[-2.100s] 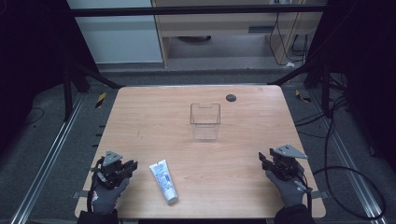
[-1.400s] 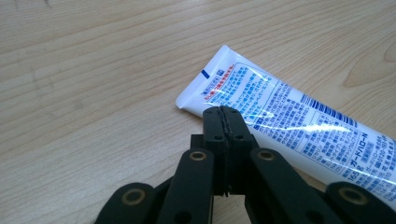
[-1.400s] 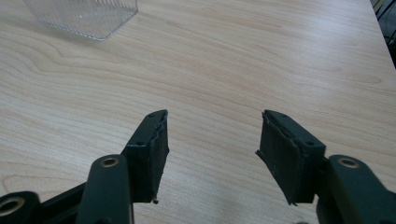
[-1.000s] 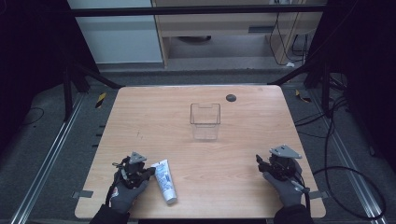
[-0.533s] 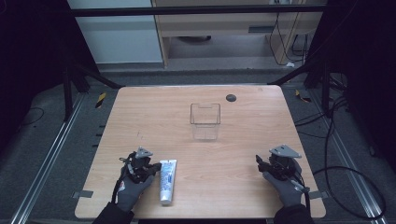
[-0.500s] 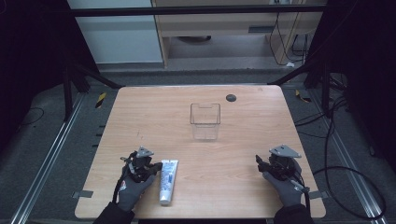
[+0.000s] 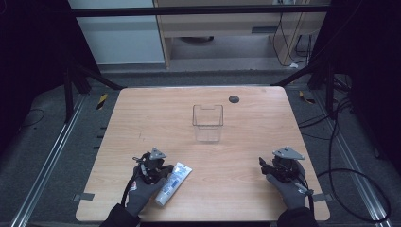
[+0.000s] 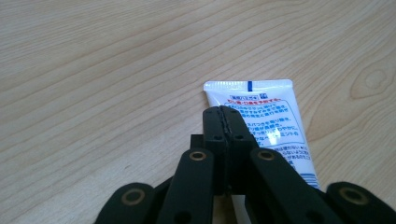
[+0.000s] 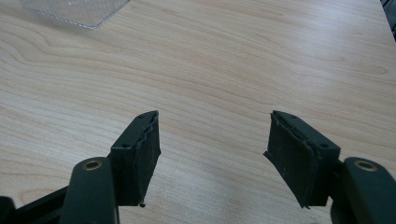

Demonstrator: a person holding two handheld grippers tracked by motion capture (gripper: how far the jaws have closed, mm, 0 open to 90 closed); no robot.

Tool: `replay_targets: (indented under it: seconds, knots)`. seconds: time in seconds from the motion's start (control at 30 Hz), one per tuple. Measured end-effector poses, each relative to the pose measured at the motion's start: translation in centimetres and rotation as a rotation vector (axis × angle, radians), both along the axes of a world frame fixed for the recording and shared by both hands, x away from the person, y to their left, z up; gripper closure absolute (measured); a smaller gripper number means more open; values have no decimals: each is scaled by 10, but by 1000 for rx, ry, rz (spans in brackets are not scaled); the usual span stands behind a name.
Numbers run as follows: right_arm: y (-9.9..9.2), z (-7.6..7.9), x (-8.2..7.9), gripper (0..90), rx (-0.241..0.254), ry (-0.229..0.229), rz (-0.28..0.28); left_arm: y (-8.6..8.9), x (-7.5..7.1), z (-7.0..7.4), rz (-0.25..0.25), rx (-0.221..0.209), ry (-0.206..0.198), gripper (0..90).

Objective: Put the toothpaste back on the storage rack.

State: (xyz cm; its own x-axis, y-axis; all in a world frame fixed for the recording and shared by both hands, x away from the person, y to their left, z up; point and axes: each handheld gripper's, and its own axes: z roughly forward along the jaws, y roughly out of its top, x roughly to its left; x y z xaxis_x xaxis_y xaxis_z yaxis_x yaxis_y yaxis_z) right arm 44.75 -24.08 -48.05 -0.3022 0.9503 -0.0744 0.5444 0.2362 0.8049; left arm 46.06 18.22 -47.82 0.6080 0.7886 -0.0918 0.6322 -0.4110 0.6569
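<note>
The white toothpaste tube (image 7: 172, 183) lies flat near the front edge of the wooden table (image 7: 142, 118). The left gripper (image 7: 163, 170) is pressed against its side with jaws fully closed on nothing — judged a nudge, not a grasp. The right gripper (image 9: 212, 154) is parked apart, jaws parted and empty.

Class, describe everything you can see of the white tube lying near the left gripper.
The white tube looks like soft plastic, with a flat crimped end and small blue and red print on its face. It lies flat on the wooden table, slanting, crimped end toward the clear box. The left gripper, jaws shut, sits at its edge with nothing between them; whether they touch it is unclear.
</note>
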Motion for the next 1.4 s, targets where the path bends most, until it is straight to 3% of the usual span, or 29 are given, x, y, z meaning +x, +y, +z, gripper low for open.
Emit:
replay_targets:
  seconds: [0.23,0.4,0.67,0.93,1.4]
  knots:
    - [0,0,0,340,-1,2,-1,-6,-3,2,-32,15,-6,892]
    - [0,0,0,341,3,8,1,-3,-3,7,-33,20,-20,830]
    - [-2,0,-1,333,17,13,-2,4,-7,34,-42,5,-66,696]
    - [-6,0,1,329,21,18,-13,1,-12,49,-92,22,-68,592]
    - [-5,0,2,317,2,25,-19,-20,-17,44,-181,102,-6,406]
